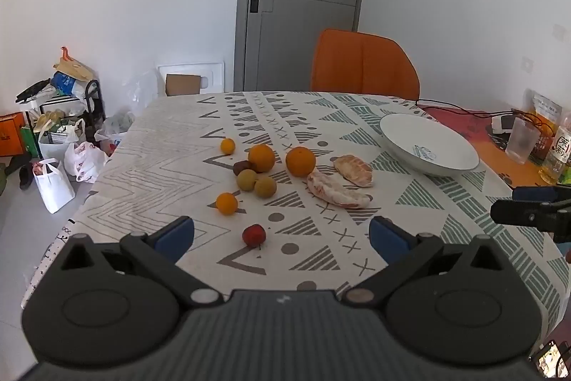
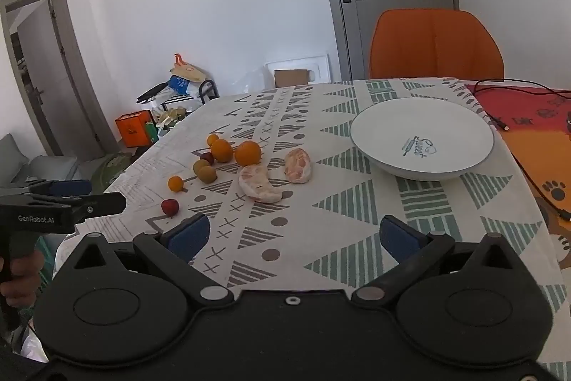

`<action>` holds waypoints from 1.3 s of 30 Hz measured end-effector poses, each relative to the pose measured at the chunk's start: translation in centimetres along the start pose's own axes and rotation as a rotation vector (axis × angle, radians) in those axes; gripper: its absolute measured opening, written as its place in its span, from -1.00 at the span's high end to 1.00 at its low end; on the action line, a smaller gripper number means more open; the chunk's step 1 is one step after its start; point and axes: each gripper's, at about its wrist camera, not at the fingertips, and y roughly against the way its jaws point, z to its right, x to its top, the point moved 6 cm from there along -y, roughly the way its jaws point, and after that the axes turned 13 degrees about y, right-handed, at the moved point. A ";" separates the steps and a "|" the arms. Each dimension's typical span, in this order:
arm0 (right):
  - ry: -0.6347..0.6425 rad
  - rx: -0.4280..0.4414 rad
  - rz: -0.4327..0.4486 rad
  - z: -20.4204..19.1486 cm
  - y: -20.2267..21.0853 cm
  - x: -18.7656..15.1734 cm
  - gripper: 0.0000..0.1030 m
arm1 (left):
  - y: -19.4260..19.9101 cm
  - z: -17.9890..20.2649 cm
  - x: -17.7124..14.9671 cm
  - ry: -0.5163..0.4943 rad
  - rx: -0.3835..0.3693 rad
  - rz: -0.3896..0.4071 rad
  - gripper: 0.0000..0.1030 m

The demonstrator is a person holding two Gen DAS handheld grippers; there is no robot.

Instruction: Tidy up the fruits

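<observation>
- Roughly left to right on the table [image 1: 150, 145], all fruit loose on a patterned cloth, none in the bowl yet.
- Small oranges [image 1: 226, 203]: light, firm, round, will roll; pinch across the middle.
- Red fruit [image 1: 253, 235]: tiny, smooth, nearest the left gripper [image 1: 282, 234], whose fingers stand released wide, nothing between.
- Brownish round fruits [image 1: 265, 186]: thin-skinned, likely bruise.
- Big oranges [image 1: 300, 161]: heavier, dimpled peel, decent grip.
- Peeled citrus segments [image 1: 337, 190]: soft, wet-looking, fragile; hold gently along the sides.
- White bowl [image 2: 360, 145]: glazed, hard, empty, far right.
- Right gripper [image 2: 292, 238]: fingers released, empty.
</observation>
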 end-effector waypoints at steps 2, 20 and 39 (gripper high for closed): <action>0.005 0.002 0.005 -0.1 0.1 0.0 -1.00 | 0.0 0.0 0.0 0.000 -0.001 -0.001 -1.00; 0.025 -0.027 0.012 0.0 0.2 0.2 -1.00 | 0.0 0.1 -0.1 0.002 -0.006 0.008 -1.00; 0.024 -0.005 0.013 -0.3 0.3 0.3 -1.00 | 0.6 0.1 0.1 0.008 -0.016 0.019 -1.00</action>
